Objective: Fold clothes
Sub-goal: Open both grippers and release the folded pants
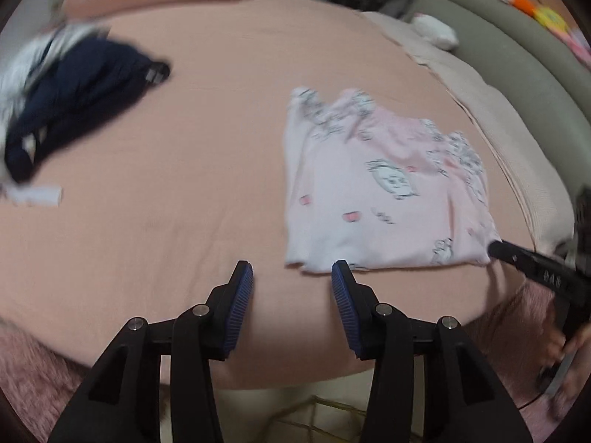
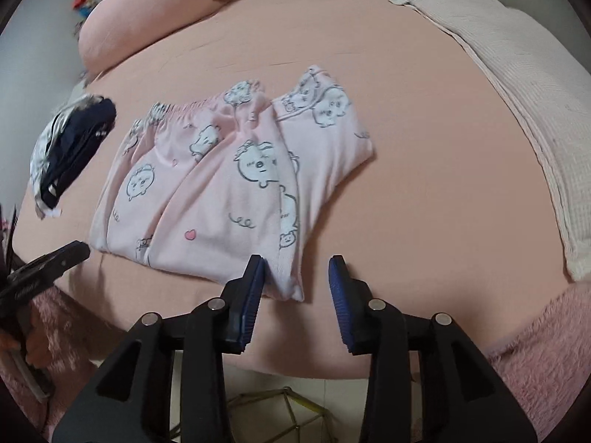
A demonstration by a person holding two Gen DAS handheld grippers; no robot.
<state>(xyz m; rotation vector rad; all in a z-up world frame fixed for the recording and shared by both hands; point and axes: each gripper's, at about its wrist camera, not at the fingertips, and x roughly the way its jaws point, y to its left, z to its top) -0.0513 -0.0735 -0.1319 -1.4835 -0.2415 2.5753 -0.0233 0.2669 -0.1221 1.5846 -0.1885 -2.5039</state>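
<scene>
One pink garment (image 2: 229, 184), one navy garment (image 2: 74, 140), one pillow (image 2: 155, 11).

Pink pyjama trousers (image 2: 221, 184), white cartoon-animal print, small pink hearts: folded, lying flat on bed near front edge. Elastic waistband at far end, gathered. One leg portion doubled over on right side, slightly raised. Creases along middle.

Dark navy garment (image 2: 74, 140) with white parts: crumpled heap, unfolded, well apart to left.
</scene>
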